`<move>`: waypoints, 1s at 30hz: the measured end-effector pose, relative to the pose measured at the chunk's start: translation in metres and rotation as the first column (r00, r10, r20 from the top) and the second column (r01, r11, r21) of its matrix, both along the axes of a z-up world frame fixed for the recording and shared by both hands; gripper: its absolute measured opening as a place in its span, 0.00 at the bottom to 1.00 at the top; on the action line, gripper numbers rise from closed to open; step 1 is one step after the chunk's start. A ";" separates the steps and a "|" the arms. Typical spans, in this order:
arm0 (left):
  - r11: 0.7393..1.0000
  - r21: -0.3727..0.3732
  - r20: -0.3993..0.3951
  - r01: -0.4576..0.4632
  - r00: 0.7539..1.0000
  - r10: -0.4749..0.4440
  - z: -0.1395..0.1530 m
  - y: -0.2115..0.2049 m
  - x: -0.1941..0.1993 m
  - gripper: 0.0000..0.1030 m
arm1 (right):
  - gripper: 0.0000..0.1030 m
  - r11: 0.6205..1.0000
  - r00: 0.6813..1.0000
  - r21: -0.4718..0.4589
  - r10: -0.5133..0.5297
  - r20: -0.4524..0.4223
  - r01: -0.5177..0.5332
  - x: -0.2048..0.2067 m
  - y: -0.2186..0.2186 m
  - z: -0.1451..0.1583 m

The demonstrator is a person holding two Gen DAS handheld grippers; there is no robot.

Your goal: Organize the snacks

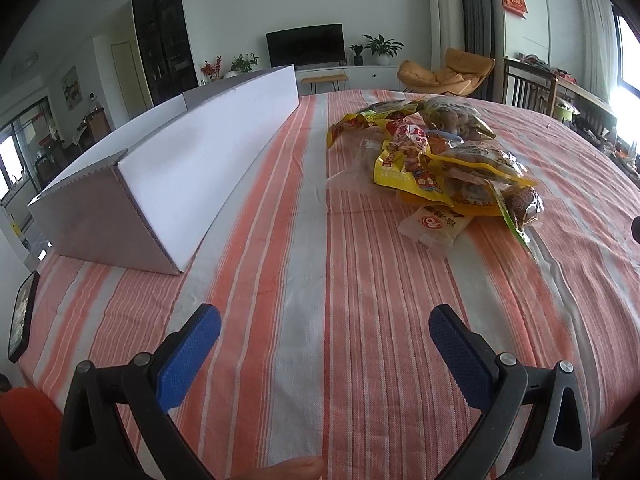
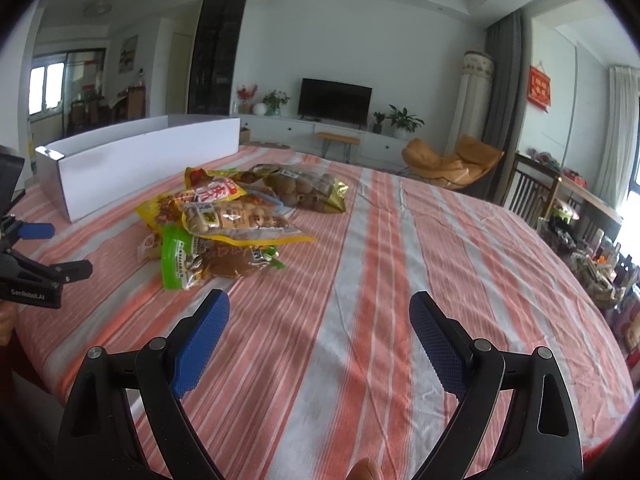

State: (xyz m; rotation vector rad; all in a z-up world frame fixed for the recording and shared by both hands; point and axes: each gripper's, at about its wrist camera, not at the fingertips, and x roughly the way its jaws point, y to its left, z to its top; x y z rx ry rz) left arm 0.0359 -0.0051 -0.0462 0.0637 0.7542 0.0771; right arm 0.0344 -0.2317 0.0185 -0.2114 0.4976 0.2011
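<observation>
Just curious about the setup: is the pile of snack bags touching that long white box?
Apart. The left wrist view shows a bare strip of striped tablecloth between the white box and the snack bags.

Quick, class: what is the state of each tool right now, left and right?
Left tool: open, holding nothing, above the striped tablecloth.
Right tool: open, holding nothing.

— Anything legible?
— "GenRobot.AI", white on the black left gripper [image 2: 30, 292], well left of the snack pile [image 2: 224, 224].
— On the packets?
— Chinese print, too blurred to read. Same on the red wall hanging [image 2: 540, 89].
</observation>
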 end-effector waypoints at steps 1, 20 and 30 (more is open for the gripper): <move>1.000 -0.003 0.001 0.001 1.000 -0.001 0.001 0.000 0.000 1.00 | 0.91 1.000 1.000 0.001 -0.003 0.002 0.003 0.000 0.000 0.000; 1.000 -0.014 0.019 0.028 0.999 -0.028 0.010 0.000 -0.007 1.00 | 0.91 0.998 1.000 -0.060 0.019 0.006 -0.019 -0.005 0.009 -0.002; 0.999 -0.011 0.046 0.050 0.998 -0.049 0.018 -0.003 -0.012 1.00 | 0.91 0.997 0.998 -0.058 0.058 -0.021 -0.059 -0.006 0.020 0.000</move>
